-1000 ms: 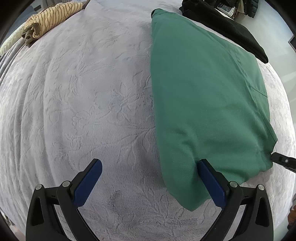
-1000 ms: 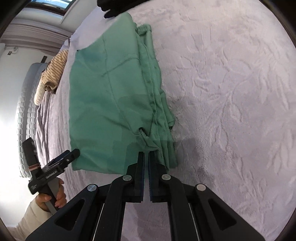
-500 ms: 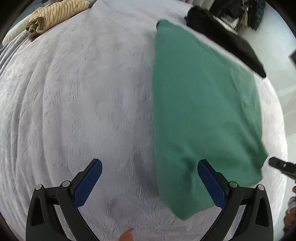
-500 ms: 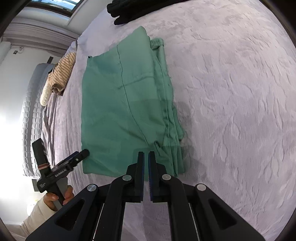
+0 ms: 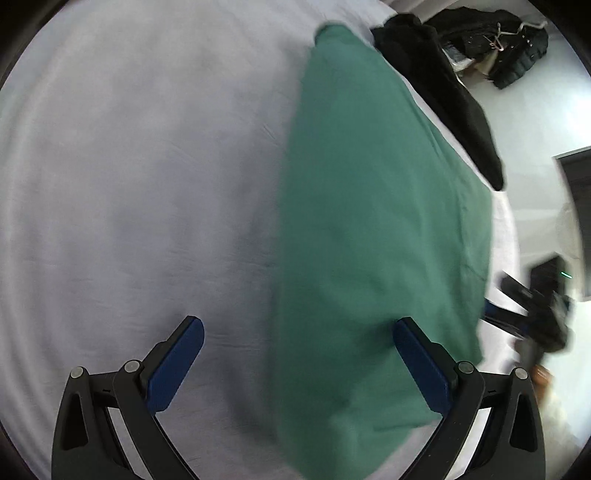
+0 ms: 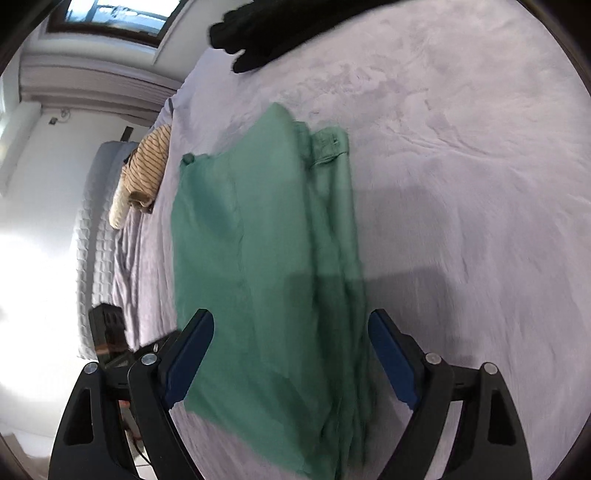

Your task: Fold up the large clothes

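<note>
A green garment (image 5: 373,236), folded into a long rectangle, lies flat on the pale lilac bedspread (image 5: 129,184); it also shows in the right wrist view (image 6: 266,266). My left gripper (image 5: 295,354) is open and empty, above the garment's near left edge. My right gripper (image 6: 290,343) is open and empty, its jaws wide apart over the garment's near end. The right gripper also shows blurred at the right edge of the left wrist view (image 5: 532,310).
A black garment (image 5: 443,99) lies beyond the green one at the bed's far edge, also visible in the right wrist view (image 6: 266,33). A folded beige striped garment (image 6: 146,173) sits near the bed's left side. More dark clothes (image 5: 495,40) are piled off the bed.
My right gripper has opened from shut and moved over the garment's near end. My left gripper has shifted closer to the garment's left edge. Both views are blurred by motion.
</note>
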Demonstrator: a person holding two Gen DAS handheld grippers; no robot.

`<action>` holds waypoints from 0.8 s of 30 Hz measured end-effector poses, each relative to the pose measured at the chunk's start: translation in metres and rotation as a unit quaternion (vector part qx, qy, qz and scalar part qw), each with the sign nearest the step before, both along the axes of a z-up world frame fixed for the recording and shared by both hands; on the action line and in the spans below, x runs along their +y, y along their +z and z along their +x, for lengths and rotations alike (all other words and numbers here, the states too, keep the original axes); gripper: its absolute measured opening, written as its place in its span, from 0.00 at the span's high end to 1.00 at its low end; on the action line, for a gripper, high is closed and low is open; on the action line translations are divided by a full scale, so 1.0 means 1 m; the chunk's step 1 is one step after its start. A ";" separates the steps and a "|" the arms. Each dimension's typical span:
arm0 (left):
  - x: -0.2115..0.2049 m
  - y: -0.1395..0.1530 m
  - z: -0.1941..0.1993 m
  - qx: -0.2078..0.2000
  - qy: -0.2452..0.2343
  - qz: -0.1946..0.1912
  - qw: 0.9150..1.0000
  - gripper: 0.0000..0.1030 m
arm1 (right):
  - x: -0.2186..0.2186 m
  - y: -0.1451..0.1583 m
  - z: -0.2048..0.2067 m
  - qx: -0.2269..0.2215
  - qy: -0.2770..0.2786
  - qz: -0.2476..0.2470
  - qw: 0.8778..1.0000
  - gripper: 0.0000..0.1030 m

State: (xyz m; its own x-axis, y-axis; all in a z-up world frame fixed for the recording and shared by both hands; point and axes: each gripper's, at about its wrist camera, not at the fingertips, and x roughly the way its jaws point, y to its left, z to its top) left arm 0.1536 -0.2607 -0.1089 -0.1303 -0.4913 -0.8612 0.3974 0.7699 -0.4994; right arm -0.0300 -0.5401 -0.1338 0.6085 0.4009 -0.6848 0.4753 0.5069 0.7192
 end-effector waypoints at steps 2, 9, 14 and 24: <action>-0.007 -0.011 0.003 0.028 -0.006 -0.011 1.000 0.00 | -0.008 -0.014 0.013 -0.011 0.001 0.030 0.999 0.14; -0.037 -0.017 -0.001 0.022 -0.036 -0.003 0.999 0.01 | -0.020 -0.037 0.052 -0.037 -0.017 0.075 0.996 0.18; -0.045 0.008 -0.015 -0.011 -0.058 -0.017 0.998 0.47 | -0.013 -0.030 0.055 -0.043 -0.027 0.075 0.996 0.81; -0.007 0.075 -0.031 -0.029 -0.091 -0.069 0.993 0.56 | 0.034 0.042 0.039 -0.122 -0.010 0.092 0.988 0.84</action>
